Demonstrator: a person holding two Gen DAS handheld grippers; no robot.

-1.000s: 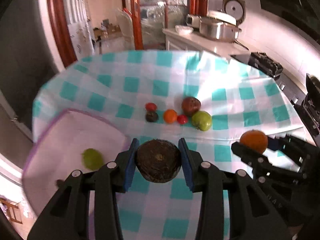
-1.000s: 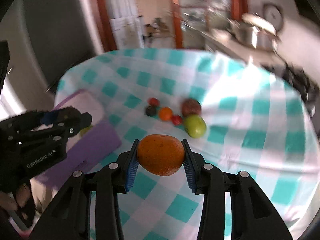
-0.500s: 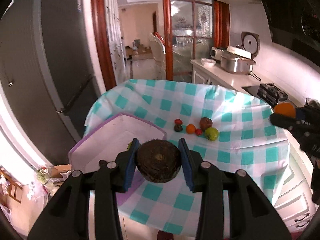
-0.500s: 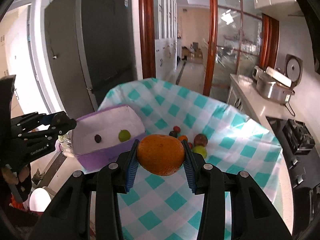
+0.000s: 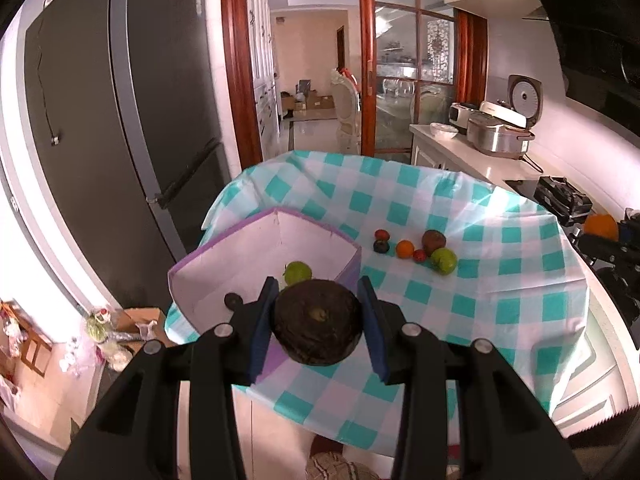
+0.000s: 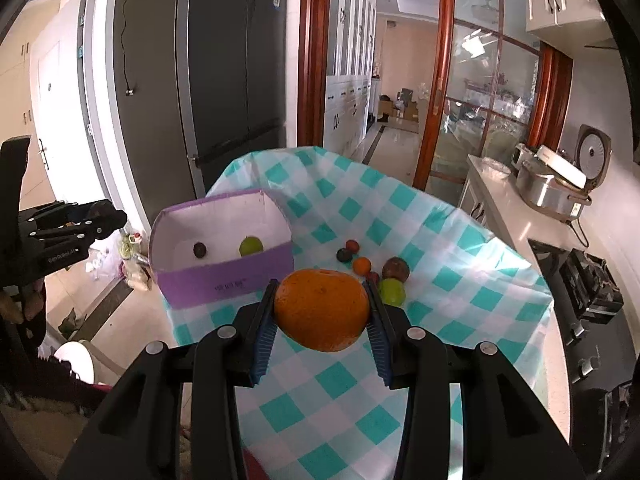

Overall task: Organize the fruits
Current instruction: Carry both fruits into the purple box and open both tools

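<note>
The dark round fruit (image 5: 318, 322), low centre in the left view, sits clamped across its widest part by the left gripper (image 5: 318, 326); it looks firm and rough-skinned, unlikely to slip. The orange (image 6: 322, 309) is pinched likewise by the right gripper (image 6: 320, 320), giving slightly. The purple box (image 6: 224, 280) stands at left of centre.

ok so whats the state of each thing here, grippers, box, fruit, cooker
left gripper: shut on dark fruit
right gripper: shut on orange
purple box: open-topped, two fruits inside
green fruit: in box
loose fruits: clustered on tablecloth
rice cooker: lid up
</note>
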